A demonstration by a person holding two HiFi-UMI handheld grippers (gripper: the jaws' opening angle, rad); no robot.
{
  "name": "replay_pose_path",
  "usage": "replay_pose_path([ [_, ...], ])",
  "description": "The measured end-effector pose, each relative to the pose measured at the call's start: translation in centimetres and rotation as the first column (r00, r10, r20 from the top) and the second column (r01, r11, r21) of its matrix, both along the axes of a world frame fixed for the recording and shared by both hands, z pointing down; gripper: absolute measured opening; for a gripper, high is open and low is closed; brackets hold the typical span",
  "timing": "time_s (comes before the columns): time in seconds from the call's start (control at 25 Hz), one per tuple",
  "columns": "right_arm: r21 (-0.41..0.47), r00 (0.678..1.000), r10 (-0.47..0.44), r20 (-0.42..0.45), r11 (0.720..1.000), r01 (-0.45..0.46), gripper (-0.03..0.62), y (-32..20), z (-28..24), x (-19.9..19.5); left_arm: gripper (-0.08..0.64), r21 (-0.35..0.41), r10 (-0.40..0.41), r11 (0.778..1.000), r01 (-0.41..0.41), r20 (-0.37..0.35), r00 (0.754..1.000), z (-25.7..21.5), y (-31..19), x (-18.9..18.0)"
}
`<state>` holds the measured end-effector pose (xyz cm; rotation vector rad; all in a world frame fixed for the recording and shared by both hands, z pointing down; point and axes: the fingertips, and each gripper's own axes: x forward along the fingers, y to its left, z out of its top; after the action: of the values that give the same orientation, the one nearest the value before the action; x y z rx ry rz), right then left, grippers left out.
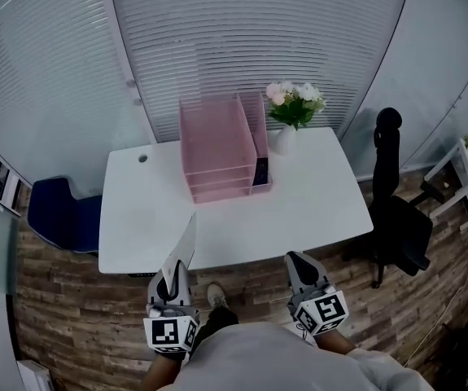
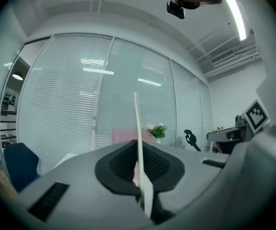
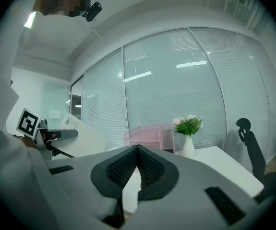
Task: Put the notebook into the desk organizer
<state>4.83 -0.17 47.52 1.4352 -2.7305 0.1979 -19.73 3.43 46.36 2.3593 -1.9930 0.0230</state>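
Note:
The notebook (image 1: 184, 241), thin and white, stands on edge in my left gripper (image 1: 173, 277), which is shut on its lower end, just short of the desk's near edge. In the left gripper view, the notebook (image 2: 137, 128) rises as a narrow white strip between the pads. The pink desk organizer (image 1: 217, 149) stands at the back middle of the white desk (image 1: 315, 206), and shows small and far off as the organizer (image 2: 123, 136) and the organizer (image 3: 146, 135). My right gripper (image 1: 299, 263) is level beside the left, shut and empty; its pads (image 3: 150, 169) meet at the tips.
A white vase of flowers (image 1: 292, 112) stands right of the organizer. A black office chair (image 1: 398, 218) is at the desk's right end, a blue chair (image 1: 61, 214) at its left. Glass walls with blinds lie behind the desk. A person's shoe (image 1: 216, 295) is on the wood floor.

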Motion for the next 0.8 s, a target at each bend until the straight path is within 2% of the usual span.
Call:
replay_pose_path([
  [0.28,0.003,0.999,0.042,0.006,0.999,-0.042,0.013,-6.8,-1.2,-4.2,0.015,0.029,0.079,0.996,-0.081,0.057,0.995,-3.0,-7.0,-2.7],
  [0.44,-0.013,0.999,0.050,0.011,0.999,-0.050,0.014,-9.5,-0.5,-5.4,0.015,0.048,0.113,0.991,-0.121,0.145,0.983,-4.6,-10.2,-3.4],
  [0.56,-0.029,0.998,0.053,0.017,0.998,-0.053,0.013,-11.1,0.2,-5.2,0.016,0.076,0.116,0.988,-0.138,0.241,0.963,-6.5,-12.0,-3.2],
  [0.72,-0.011,0.999,0.025,0.036,1.000,-0.024,0.013,-13.8,-0.4,-5.1,0.015,-0.027,0.102,0.995,-0.098,0.333,0.938,-6.7,-15.7,-3.1],
  [0.8,-0.005,0.999,0.018,0.038,1.000,-0.018,0.013,-14.8,-0.6,-4.1,0.015,0.001,0.085,0.996,-0.091,0.353,0.932,-7.8,-18.4,-2.1],
])
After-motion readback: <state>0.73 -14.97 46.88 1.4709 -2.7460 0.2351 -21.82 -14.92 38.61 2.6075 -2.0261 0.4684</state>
